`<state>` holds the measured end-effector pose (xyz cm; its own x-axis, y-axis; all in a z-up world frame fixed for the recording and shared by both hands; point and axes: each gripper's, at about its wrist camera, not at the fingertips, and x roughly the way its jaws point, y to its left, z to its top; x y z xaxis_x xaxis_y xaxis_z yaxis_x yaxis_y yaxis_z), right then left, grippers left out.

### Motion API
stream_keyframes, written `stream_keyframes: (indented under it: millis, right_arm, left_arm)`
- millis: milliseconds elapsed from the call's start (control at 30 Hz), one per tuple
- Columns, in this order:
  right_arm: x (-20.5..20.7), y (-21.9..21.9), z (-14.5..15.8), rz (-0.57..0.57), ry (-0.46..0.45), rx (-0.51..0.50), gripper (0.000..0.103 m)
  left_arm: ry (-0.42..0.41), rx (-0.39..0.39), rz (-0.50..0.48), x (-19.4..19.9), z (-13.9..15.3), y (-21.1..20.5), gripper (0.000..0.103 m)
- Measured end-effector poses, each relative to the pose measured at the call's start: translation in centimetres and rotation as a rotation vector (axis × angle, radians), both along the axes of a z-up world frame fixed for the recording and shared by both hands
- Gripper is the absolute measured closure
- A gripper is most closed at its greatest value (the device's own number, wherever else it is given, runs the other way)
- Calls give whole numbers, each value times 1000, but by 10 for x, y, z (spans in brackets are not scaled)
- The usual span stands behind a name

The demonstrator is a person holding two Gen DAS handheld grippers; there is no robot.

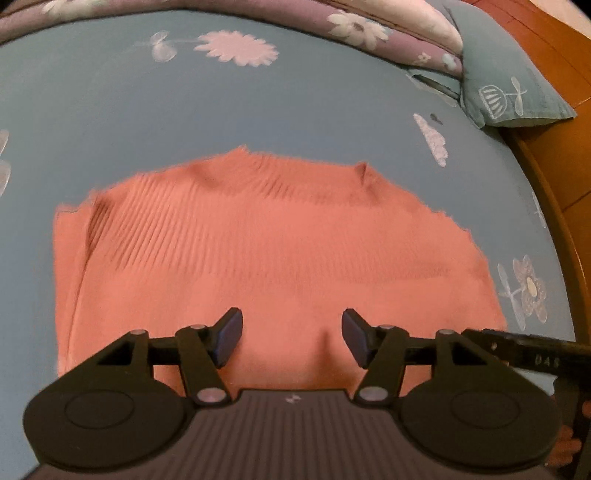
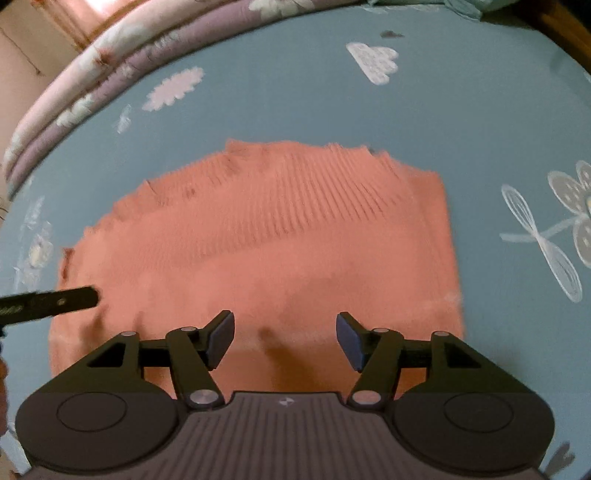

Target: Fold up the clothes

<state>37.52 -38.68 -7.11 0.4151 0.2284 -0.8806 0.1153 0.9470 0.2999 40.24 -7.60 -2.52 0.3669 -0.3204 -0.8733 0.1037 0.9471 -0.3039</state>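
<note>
A salmon-pink ribbed knit sweater lies folded into a rough rectangle on the blue bed sheet. It fills the middle of the right wrist view too, as the same sweater. My left gripper hangs over the sweater's near edge, open, with nothing between its blue pads. My right gripper is also open above the near edge, its pads apart and empty. The right gripper's black finger shows at the left view's right side. A finger of the left gripper shows at the right view's left side.
The blue sheet has white flower prints. A folded purple floral quilt lies along the far edge, with a blue-green pillow beside it. A wooden bed frame runs along the right side.
</note>
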Motion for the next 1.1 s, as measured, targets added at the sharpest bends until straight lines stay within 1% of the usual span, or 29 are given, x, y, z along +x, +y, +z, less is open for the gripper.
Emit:
stream_keyframes:
  millis: [67, 133, 233, 267, 333, 400, 467, 567, 633, 733, 800, 867, 900, 933, 1000, 1100]
  right_arm:
    - [-10, 1, -9, 4, 16, -30, 36]
    - [-18, 1, -15, 18, 20, -62, 36]
    - [-29, -9, -20, 4, 27, -104, 35]
    - [-33, -15, -20, -13, 35, -115, 35]
    - [-39, -26, -19, -45, 49, -127, 35]
    - [-46, -31, -11, -66, 35, -113, 35]
    - [-53, -25, -3, -53, 7, -78, 35]
    - [-59, 1, -2, 22, -14, 28, 35]
    - [-62, 24, -8, 91, -9, 83, 35]
    - [-66, 53, -19, 173, -17, 119, 35]
    - [-68, 64, -28, 202, -20, 135, 35]
    - [-75, 65, -33, 221, -32, 135, 35]
    - [-78, 63, -33, 224, -35, 143, 35]
    - [-81, 58, -32, 216, -26, 161, 35]
    - [-85, 49, -30, 192, 2, 190, 35]
    - [-83, 51, -20, 193, -6, 172, 35]
  left_arm:
    - [-3, 26, -1, -15, -9, 5, 43]
    - [-15, 95, -18, -26, -19, 7, 43]
    - [23, 163, -22, -34, -38, 16, 42]
    - [26, 170, -17, -36, -40, 20, 42]
    - [18, 165, -14, -41, -34, 23, 42]
    - [-3, 172, -24, -48, -23, 22, 42]
    - [-42, 142, -47, -58, -10, 15, 40]
    - [-59, 82, -99, -71, -4, -2, 38]
    - [-48, 72, -117, -76, -8, -12, 39]
    - [-36, 67, -116, -80, -16, -20, 38]
    - [-10, 86, -106, -82, -25, -20, 38]
    - [36, 155, -80, -82, -38, -13, 39]
    - [35, 168, -77, -85, -41, -9, 38]
    - [23, 155, -78, -88, -39, -5, 37]
    - [26, 153, -70, -90, -35, 0, 37]
    - [3, 153, -47, -93, -24, 3, 37]
